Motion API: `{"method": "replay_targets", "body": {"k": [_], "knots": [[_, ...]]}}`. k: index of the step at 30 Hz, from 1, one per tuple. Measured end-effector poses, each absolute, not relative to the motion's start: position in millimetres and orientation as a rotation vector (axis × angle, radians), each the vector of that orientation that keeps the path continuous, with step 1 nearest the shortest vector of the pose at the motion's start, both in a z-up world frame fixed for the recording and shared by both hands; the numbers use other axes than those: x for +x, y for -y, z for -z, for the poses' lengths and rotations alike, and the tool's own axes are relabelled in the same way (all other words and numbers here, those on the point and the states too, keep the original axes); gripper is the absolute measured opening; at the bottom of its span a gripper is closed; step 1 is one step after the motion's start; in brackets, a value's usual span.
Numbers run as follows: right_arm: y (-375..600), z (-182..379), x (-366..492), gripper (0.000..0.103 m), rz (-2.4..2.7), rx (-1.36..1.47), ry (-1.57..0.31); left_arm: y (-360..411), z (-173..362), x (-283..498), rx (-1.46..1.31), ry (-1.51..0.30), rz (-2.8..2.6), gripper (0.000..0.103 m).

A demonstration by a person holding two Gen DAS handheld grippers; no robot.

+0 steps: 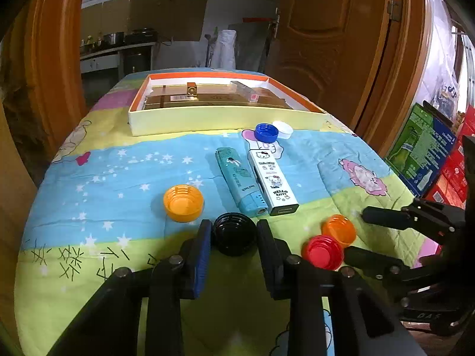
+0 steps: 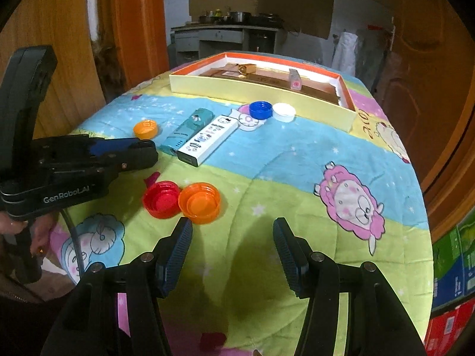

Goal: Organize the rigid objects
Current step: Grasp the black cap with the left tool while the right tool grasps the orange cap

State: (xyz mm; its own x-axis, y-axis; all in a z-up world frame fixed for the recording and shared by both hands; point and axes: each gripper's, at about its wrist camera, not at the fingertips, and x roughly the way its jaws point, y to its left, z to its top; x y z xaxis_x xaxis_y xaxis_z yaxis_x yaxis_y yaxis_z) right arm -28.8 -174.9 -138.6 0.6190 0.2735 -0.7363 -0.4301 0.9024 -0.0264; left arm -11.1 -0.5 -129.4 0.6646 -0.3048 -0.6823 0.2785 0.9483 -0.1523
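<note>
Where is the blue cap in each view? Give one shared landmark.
Left wrist: blue cap, upper centre, just before the box.
Right wrist: blue cap, upper centre, near the box.
Shared landmark: the white cap touching its right side.

Strong barrel distortion in both fisheye views, with black vignette corners and the door frames point(image 1: 394, 59) bowed into curves. Moderate indoor light, warm and saturated, with a blown-out daylight patch at the far right edge of the left wrist view and glare along the inner far wall of the box point(image 2: 297, 66). Soft shadow on the quilt point(image 2: 252, 281) between the near fingers; focus softening toward the rims, background kitchen dim and grainy.
</note>
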Motion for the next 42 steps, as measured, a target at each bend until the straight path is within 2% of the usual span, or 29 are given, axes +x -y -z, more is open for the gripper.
{"method": "replay_targets", "body": {"k": [5, 7, 9, 24, 42], "knots": [[163.9, 138.9, -23.5, 0.047, -0.439, -0.225, -0.791, 1.3, 129.6, -12.0, -0.036, -0.773, 0.334, 0.031], [160.4, 139.0, -20.8, 0.04, -0.449, -0.227, -0.788, 1.3, 129.5, -11.5, -0.038, -0.772, 0.336, 0.031], [157.2, 138.6, -18.3, 0.029, -0.453, -0.229, -0.784, 1.7, 129.5, -11.6, -0.037, -0.772, 0.336, 0.031], [165.2, 131.9, -13.2, 0.029, -0.447, -0.176, -0.783, 4.6, 113.8, -16.0, -0.041, -0.749, 0.349, 0.031], [178.2, 99.3, 3.3, 0.029, -0.427, -0.145, -0.707, 9.2, 67.2, -6.6, -0.004, -0.672, 0.334, 0.031]]}}
